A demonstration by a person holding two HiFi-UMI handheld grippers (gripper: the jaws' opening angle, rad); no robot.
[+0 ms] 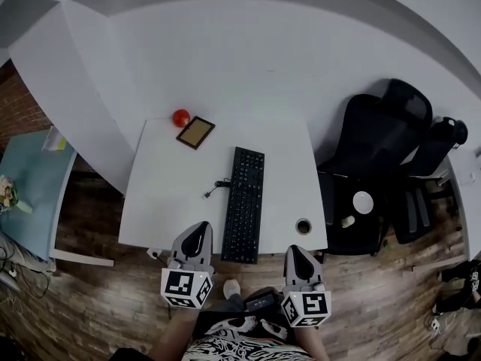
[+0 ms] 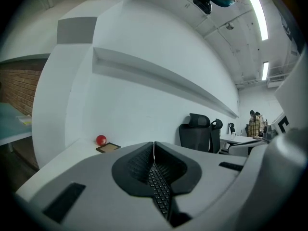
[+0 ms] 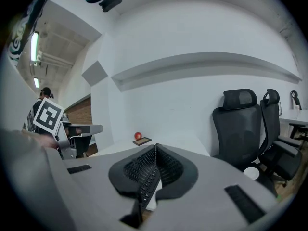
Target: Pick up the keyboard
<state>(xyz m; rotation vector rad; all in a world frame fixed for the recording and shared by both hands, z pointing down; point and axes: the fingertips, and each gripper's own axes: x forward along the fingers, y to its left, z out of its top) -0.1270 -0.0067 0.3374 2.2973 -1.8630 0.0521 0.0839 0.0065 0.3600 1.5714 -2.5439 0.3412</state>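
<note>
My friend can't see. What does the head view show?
A black keyboard lies on a white table, seen from above. The left gripper and right gripper, both shut and empty, are at the table's near edge, one either side of the keyboard. A red ball sits at the far edge.

head: steeply down, far | gripper views: low, forward | shared: keyboard (image 1: 245,205)
</note>
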